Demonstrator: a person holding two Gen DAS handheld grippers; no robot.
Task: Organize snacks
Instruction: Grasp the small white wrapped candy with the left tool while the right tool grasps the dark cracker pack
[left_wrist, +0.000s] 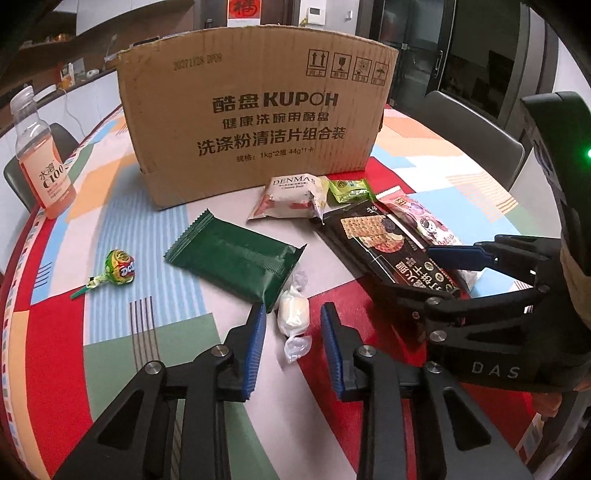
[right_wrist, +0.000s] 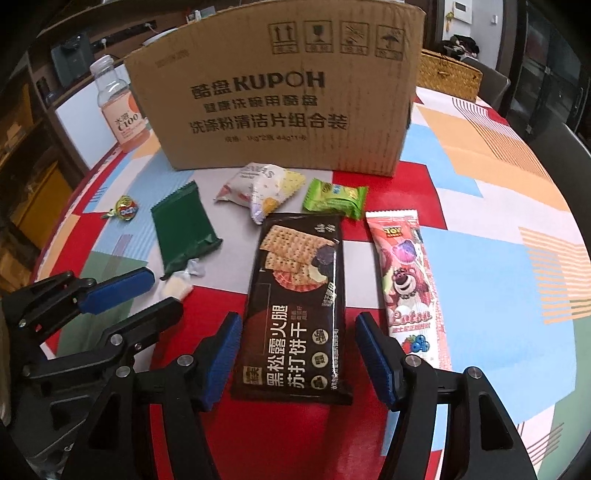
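Note:
A white wrapped candy (left_wrist: 291, 317) lies on the patterned tablecloth between the blue pads of my left gripper (left_wrist: 293, 308). A gap shows on each side of it, so the gripper is open around it. My right gripper (right_wrist: 298, 317) is open and straddles the near end of a black cracker pack (right_wrist: 299, 295) that lies flat, with its right pad clear of the pack. The right gripper (left_wrist: 439, 273) also shows in the left wrist view over that pack (left_wrist: 391, 243). A tall cardboard box (left_wrist: 255, 122) stands behind the snacks.
Around them lie a dark green pack (left_wrist: 236, 258), a lollipop (left_wrist: 120, 267), a white DENMAS bag (left_wrist: 288, 201), a small green pack (right_wrist: 334, 197) and a pink Lotso pack (right_wrist: 406, 280). A drink bottle (left_wrist: 42, 162) stands far left. A wicker basket (right_wrist: 448, 74) sits behind the box.

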